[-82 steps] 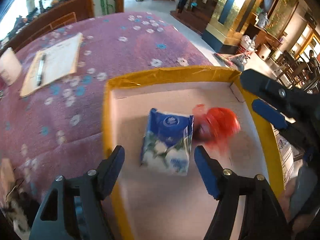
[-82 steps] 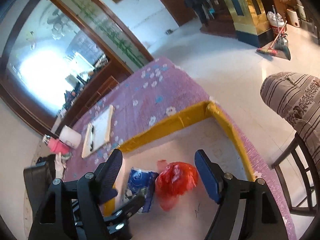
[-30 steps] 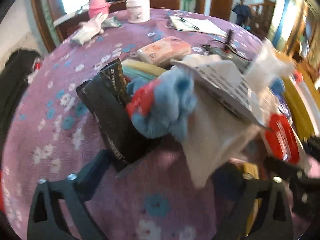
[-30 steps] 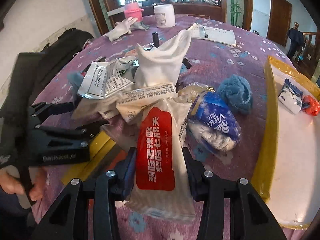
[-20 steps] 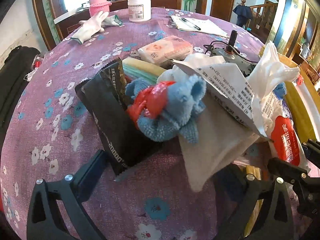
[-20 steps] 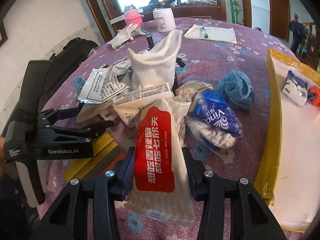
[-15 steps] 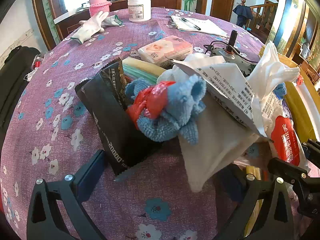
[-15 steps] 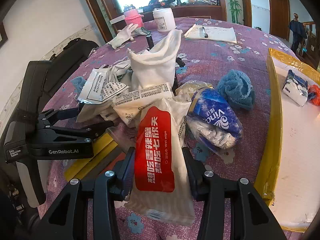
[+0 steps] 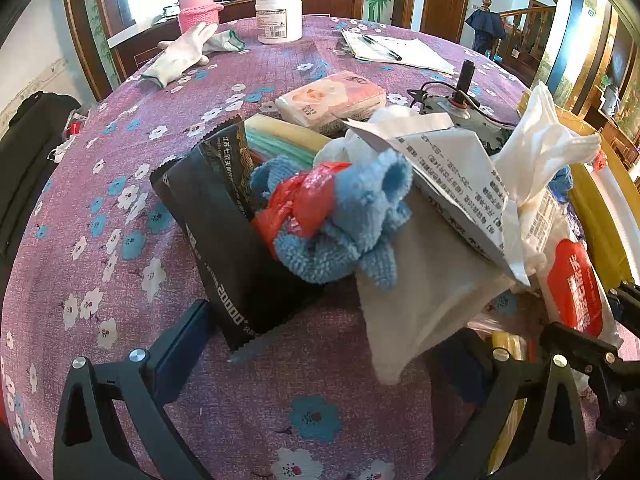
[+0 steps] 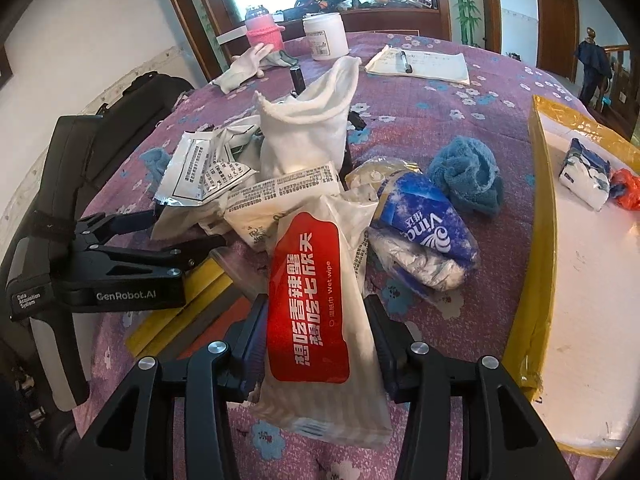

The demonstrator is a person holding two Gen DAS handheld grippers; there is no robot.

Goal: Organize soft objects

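Observation:
A heap of soft things lies on the purple flowered tablecloth (image 9: 120,184). My right gripper (image 10: 316,320) is shut on a white wet-wipe pack with a red label (image 10: 310,292), which also shows in the left wrist view (image 9: 574,288). My left gripper (image 9: 336,344) is open, its jaws either side of a black packet (image 9: 216,220), a blue cloth with red plastic (image 9: 340,220) and a white cloth (image 9: 424,300). The left gripper also shows in the right wrist view (image 10: 160,236). A blue Vinda tissue pack (image 10: 428,220) and a blue towel (image 10: 468,176) lie right of the wipe pack.
A yellow-rimmed cardboard box (image 10: 540,240) at the right holds a small tissue pack (image 10: 584,172) and a red bag (image 10: 626,188). Further back are a pink tissue pack (image 9: 332,100), a white glove (image 9: 180,52), a white jar (image 9: 279,16), a pink cup (image 9: 199,14) and papers with a pen (image 10: 420,64).
Both grippers swung from the box to the heap on the table. The right gripper closed on the wet-wipe pack. In the last half second almost nothing moved.

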